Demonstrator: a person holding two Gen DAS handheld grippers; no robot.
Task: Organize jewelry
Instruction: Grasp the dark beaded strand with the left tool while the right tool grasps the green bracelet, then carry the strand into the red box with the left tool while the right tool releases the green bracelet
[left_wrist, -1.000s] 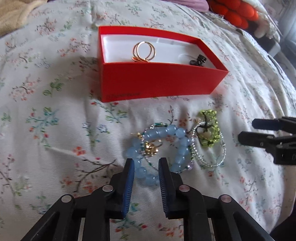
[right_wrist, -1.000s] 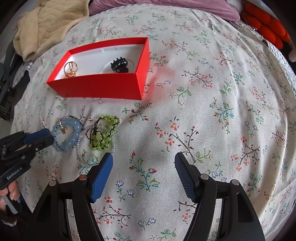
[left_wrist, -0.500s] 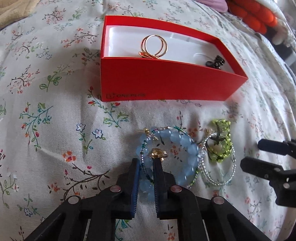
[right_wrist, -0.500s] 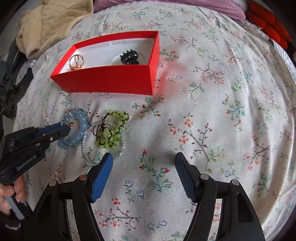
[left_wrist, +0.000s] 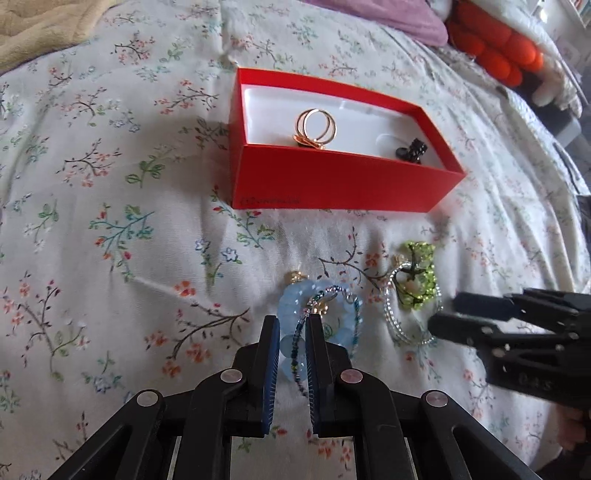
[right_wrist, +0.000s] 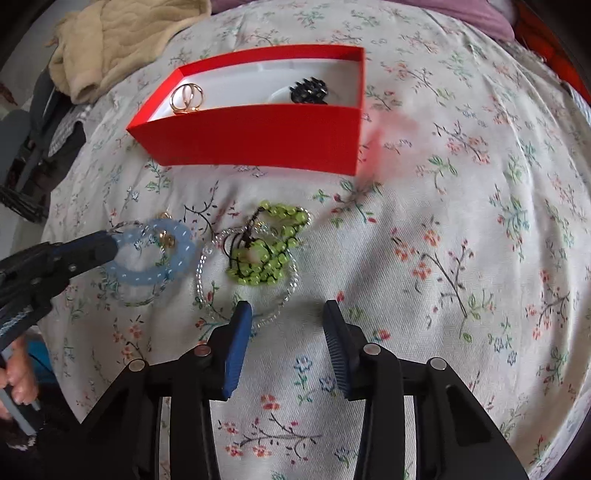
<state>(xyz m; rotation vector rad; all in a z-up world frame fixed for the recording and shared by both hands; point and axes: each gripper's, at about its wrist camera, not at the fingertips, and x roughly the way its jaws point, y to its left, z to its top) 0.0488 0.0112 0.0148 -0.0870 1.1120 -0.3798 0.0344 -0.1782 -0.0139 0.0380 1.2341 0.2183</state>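
The left gripper (left_wrist: 291, 332), jaws nearly closed on the blue bead bracelet (left_wrist: 325, 314), risks dragging the tangled thin beaded strand (left_wrist: 295, 354) along, while the right gripper (right_wrist: 286, 325) gapes wide, empty, near the green bead bracelet (right_wrist: 269, 254).

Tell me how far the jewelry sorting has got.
Done: the gold rings and a black clip already lie inside the red box. In hand: the left gripper is shut on the blue bead bracelet. Left: the green bead bracelet and the clear bead strand lie on the floral bedspread, just ahead of the open right gripper.
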